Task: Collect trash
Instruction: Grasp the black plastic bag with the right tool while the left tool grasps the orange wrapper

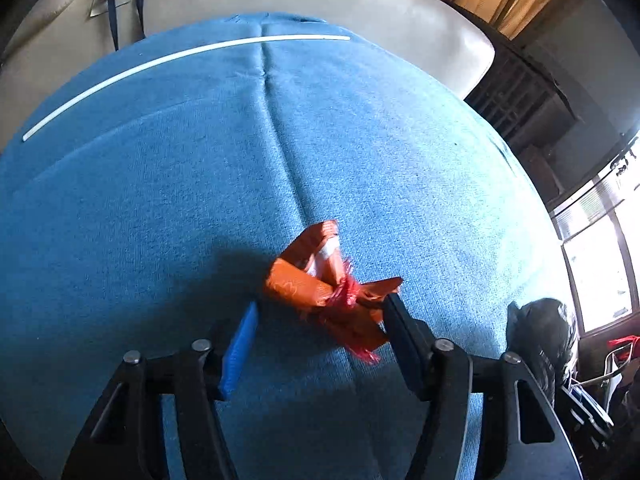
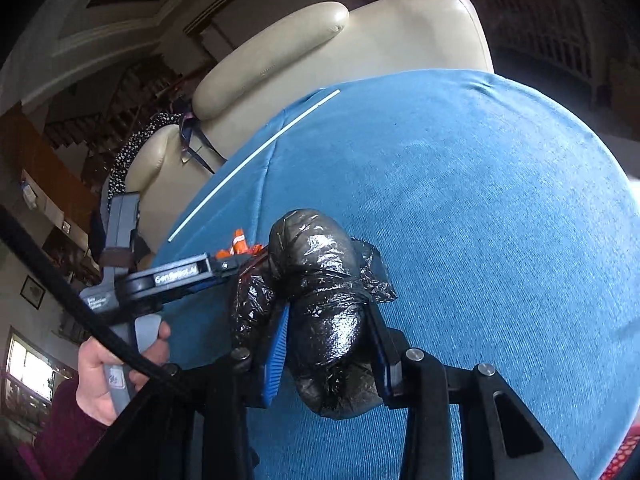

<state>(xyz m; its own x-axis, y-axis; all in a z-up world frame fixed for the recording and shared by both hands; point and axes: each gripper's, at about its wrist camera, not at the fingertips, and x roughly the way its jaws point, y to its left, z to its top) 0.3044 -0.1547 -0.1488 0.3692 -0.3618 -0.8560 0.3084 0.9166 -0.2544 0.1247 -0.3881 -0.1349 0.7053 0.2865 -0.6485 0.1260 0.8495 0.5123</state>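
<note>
An orange wrapper (image 1: 332,288) is lying on the blue cloth (image 1: 160,200) between the left gripper (image 1: 320,316) fingers, touching the one at three o'clock and clear of the blue pad (image 1: 240,352) at nine o'clock; its jaws are standing apart, gripping nothing. The right gripper (image 2: 328,332) is clamping a crumpled black plastic bag (image 2: 320,300).
</note>
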